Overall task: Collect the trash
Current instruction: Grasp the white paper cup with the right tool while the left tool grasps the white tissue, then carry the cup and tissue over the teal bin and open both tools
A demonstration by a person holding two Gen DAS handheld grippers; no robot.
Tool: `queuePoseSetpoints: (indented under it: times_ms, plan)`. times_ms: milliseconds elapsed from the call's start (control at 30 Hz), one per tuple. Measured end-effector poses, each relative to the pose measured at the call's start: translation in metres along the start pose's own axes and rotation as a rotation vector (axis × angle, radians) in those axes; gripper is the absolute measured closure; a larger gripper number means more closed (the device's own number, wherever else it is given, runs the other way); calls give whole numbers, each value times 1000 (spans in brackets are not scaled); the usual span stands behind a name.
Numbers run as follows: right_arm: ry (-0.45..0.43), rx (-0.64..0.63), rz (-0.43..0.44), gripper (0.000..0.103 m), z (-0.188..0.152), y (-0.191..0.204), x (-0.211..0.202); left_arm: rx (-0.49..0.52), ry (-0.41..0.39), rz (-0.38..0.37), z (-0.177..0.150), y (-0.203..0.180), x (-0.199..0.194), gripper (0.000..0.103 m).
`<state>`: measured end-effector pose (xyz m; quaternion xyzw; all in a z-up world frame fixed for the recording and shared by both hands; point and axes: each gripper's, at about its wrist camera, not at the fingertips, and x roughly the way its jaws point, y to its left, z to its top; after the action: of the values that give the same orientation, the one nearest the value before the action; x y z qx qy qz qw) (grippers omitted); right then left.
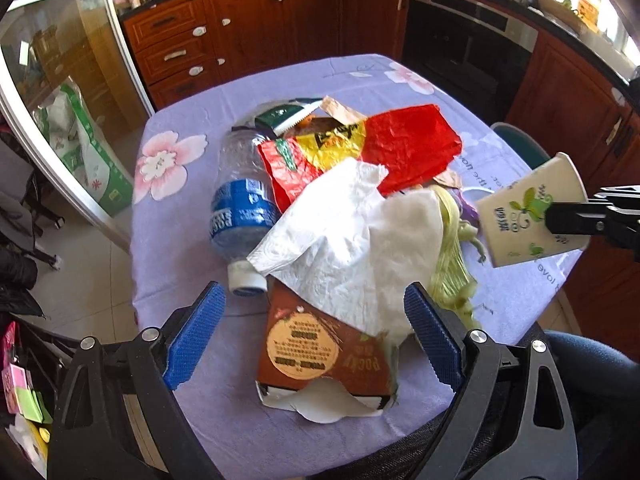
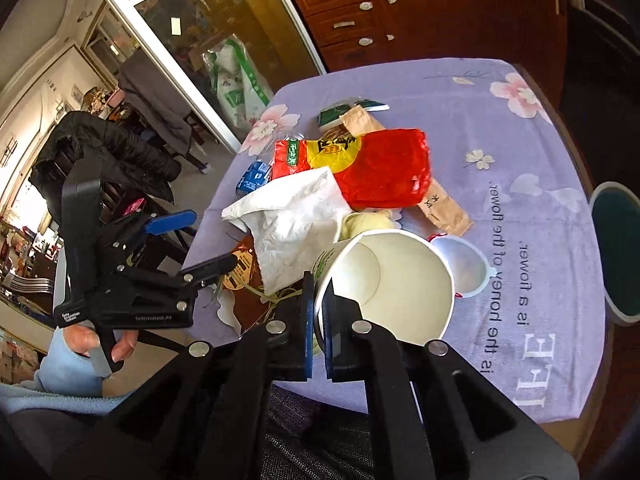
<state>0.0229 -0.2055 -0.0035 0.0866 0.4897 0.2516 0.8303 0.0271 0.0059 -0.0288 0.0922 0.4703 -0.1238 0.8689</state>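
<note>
Fingers first: the right gripper [image 2: 318, 316] has its pair clamped on the rim wall of the paper cup [image 2: 386, 280], one pad inside and one outside, and the cup hangs tipped on its side, clear of the tabletop [image 2: 520, 184], out at about three o'clock of the pile as the left wrist camera sees it. Over on the other side, the left gripper [image 1: 314, 336] has its blue fingers [image 1: 196, 336] spread wide and holding nothing, straddling the brown snack box [image 1: 320, 352] at the six o'clock end of the heap. And what a heap is left: a white tissue [image 1: 340, 236] draped over the box, a plastic bottle [image 1: 244, 200] with a blue label lying at nine o'clock, a red and yellow bag [image 1: 408, 144] at twelve, a dark green wrapper [image 1: 284, 114] beyond it, a brown paper sleeve [image 2: 440, 208], pale green strands [image 1: 452, 256] at four o'clock, and a small white lid [image 2: 464, 268] just past the cup. A round bin [image 2: 616, 252] shows beside the table's three o'clock edge in the right wrist view, likely where the cup is bound. So one piece is in hand, nothing visibly binned, and nearly everything waits.
</note>
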Motion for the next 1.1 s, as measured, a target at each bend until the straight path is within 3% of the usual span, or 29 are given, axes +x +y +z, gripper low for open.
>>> queuePoseSetpoints:
  times_ms: [133,267,367,433,500,567,633,700,767,933,1033,1067,1100]
  plan:
    - [-20,10,-75,99,1,-11,-7,37,6,7,16,4,12,12]
    - [-9,49,-106,99,0,-23,-2,148,6,67,28,-6,28,17]
    - [-5,65,-107,99,-2,-29,0,198,33,48,36,-9,40,19]
    - [-4,75,-108,99,-2,-32,1,229,59,45,39,-12,50,30]
    - [-3,87,-108,99,-3,-35,1,237,93,22,38,-15,58,58]
    - [-4,100,-107,99,-3,-38,1,234,116,8,36,-16,65,74]
    - [-3,110,-105,99,-3,-40,1,226,135,-4,33,-17,70,83]
    - [-5,116,-106,99,-3,-42,1,209,146,-4,30,-17,73,100]
    - [-10,122,-107,99,-4,-45,-1,188,140,5,29,-17,69,102]
    - [-25,139,-106,99,-3,-50,-6,184,74,27,36,-21,39,102]
    - [-30,146,-100,99,-4,-51,-8,203,73,28,43,-21,38,93]
    - [-31,146,-98,99,-5,-52,-9,203,79,38,45,-20,41,68]
    - [-32,146,-97,99,-5,-51,-9,204,80,41,46,-18,45,35]
